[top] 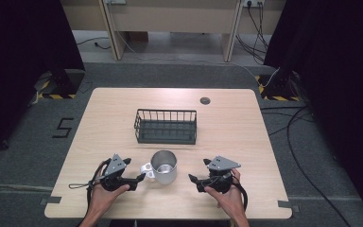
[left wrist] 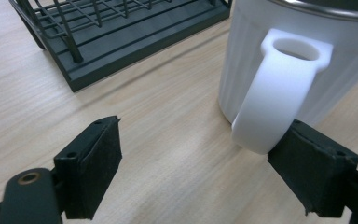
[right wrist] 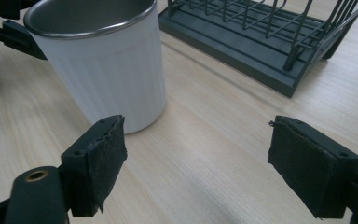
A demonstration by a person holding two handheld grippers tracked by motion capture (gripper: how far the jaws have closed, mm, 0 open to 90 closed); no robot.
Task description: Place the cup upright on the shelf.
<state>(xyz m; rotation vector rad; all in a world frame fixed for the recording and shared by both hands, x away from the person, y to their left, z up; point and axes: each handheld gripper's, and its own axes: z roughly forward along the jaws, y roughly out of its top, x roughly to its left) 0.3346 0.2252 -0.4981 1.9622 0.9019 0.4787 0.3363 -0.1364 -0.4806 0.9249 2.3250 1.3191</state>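
White and ribbed, with a steel rim, the mug stands upright on the wooden table between my two claws, just in front of the dark wire rack. My left claw is spread wide; the mug's white handle sits right against my right-hand pad, the other pad well apart from it over bare wood. My right claw also stands open with nothing between its pads, the mug just off beside its left pad.
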